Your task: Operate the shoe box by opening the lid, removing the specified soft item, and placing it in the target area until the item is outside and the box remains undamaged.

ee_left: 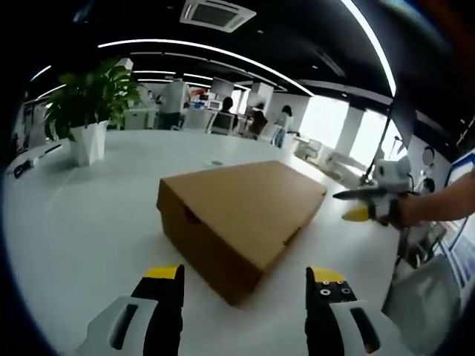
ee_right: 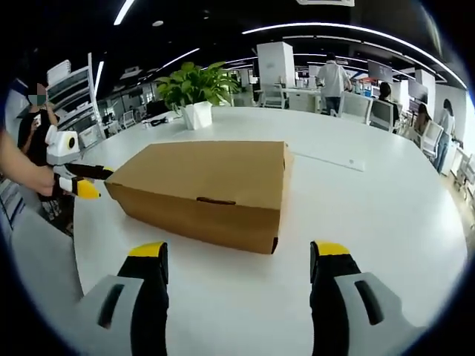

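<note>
A closed brown cardboard shoe box (ee_left: 237, 211) lies on the white table (ee_left: 82, 222), lid down, one corner pointing at me. My left gripper (ee_left: 245, 274) hangs open just short of that near corner, nothing between its yellow-tipped fingers. The right gripper (ee_left: 356, 205) comes in from the right, level with the box's far end, a hand holding it. In the right gripper view the box (ee_right: 204, 185) shows its long front side with a small thumb notch. My right gripper (ee_right: 239, 251) stands open in front of it, and the left gripper (ee_right: 85, 182) sits by the box's left end.
A potted green plant (ee_left: 90, 111) in a white pot stands at the back of the table, also seen as the plant (ee_right: 197, 93). Office desks, chairs and several people are behind the table. A person stands at the left edge near shelves (ee_right: 70, 96).
</note>
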`<state>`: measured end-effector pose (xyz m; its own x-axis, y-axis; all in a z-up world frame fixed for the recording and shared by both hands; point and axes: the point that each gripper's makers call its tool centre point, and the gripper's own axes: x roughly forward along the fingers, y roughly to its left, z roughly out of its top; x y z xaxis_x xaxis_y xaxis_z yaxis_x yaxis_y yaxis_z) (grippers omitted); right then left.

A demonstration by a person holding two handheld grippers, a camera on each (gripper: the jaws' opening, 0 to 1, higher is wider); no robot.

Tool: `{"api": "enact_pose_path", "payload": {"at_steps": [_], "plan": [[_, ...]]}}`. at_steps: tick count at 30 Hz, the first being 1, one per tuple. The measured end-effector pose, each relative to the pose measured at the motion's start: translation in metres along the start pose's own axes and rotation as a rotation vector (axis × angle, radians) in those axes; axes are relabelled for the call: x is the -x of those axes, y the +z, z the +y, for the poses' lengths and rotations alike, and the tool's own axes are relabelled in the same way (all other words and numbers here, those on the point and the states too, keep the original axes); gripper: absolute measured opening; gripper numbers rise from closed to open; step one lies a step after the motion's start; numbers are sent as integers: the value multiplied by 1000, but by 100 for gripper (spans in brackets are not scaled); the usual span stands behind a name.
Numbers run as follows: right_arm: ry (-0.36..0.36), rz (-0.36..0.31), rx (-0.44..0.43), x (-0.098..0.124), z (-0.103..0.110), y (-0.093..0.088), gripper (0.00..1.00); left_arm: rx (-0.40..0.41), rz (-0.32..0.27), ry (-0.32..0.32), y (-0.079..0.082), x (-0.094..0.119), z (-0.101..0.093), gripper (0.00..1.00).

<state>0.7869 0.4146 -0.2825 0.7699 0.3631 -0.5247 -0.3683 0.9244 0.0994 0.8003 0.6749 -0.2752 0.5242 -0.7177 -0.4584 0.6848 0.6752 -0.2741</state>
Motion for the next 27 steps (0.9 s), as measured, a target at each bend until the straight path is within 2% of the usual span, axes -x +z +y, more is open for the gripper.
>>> {"api": "enact_pose_path", "payload": {"at_steps": [15,27], "plan": [[107,-1,69,-38,1,7,74,7,23,4,-7,-17,1,67],[152,-3,111,-54,2,6,75,4,27,-9,-4,-30,0,67]]}}
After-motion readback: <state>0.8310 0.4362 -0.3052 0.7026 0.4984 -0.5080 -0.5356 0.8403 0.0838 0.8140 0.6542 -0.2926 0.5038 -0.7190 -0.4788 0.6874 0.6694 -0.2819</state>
